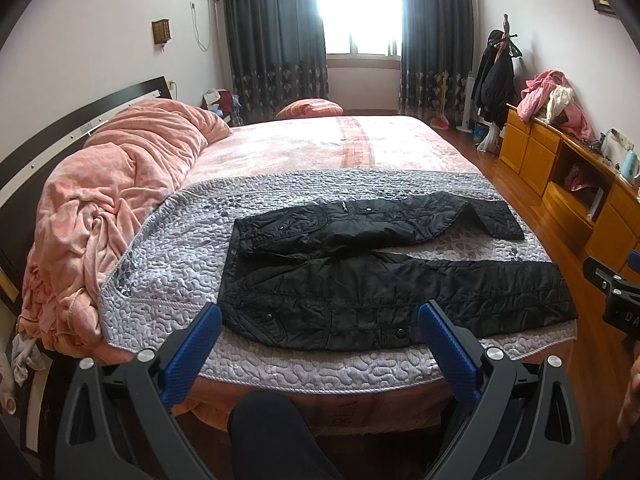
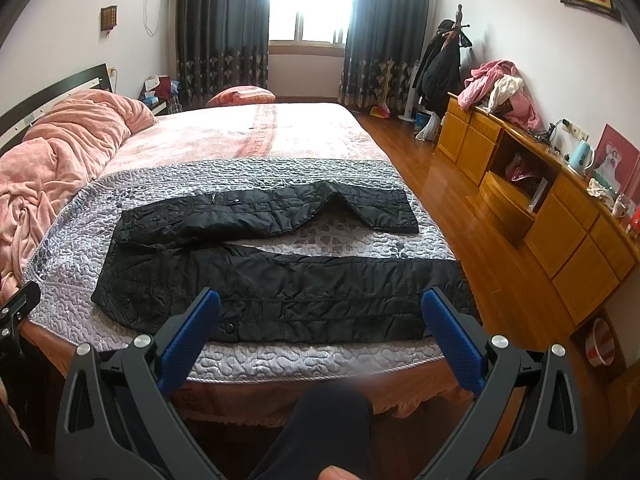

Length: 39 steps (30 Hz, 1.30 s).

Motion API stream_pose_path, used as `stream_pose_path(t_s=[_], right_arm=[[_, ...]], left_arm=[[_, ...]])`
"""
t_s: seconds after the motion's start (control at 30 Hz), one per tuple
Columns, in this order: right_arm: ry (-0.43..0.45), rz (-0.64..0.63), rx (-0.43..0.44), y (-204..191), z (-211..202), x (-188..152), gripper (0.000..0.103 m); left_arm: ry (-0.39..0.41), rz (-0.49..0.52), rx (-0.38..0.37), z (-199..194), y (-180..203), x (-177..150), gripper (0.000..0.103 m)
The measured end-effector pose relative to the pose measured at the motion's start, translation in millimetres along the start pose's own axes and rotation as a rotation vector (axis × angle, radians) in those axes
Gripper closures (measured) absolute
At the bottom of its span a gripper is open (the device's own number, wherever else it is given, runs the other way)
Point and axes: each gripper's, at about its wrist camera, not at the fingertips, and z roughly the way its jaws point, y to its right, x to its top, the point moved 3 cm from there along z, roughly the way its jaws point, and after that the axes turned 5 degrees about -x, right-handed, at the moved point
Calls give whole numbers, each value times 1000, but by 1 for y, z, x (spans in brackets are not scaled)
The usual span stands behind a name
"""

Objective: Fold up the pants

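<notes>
Black quilted pants [image 1: 360, 276] lie spread flat on the grey quilt [image 1: 168, 248] at the near end of the bed, waist to the left, both legs running right; the far leg bends near its cuff. They also show in the right wrist view [image 2: 280, 280]. My left gripper [image 1: 320, 316] is open and empty, held above the bed's near edge over the waist part. My right gripper [image 2: 320, 300] is open and empty, held over the near leg. The right gripper's body shows at the right edge of the left wrist view [image 1: 616, 292].
A crumpled pink blanket [image 1: 112, 200] fills the left side of the bed by the headboard. A wooden cabinet [image 2: 560, 224] with clothes and a kettle lines the right wall across a strip of wooden floor [image 2: 460, 200]. My knee [image 2: 320, 432] is against the bed's near edge.
</notes>
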Motion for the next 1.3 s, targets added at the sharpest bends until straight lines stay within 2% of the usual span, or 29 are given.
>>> stream_pose_path(t_s=[1.17,1.23,1.27,1.3], right_arm=[[-11,0,-4,-1,11,-9,2],[-4,-2,-4,-2,11,-9,2],[26,-11,-7,-2,16,-10,2],[44,-23,-12,-3,22,-11,2]], left_arm=[[-15,-2,-7,11,6,-11,4],[15,-11,27,15,3,-14,4],[30,-21,60,21,0,-18,4],[10,-26,109,33,-4,-24,4]])
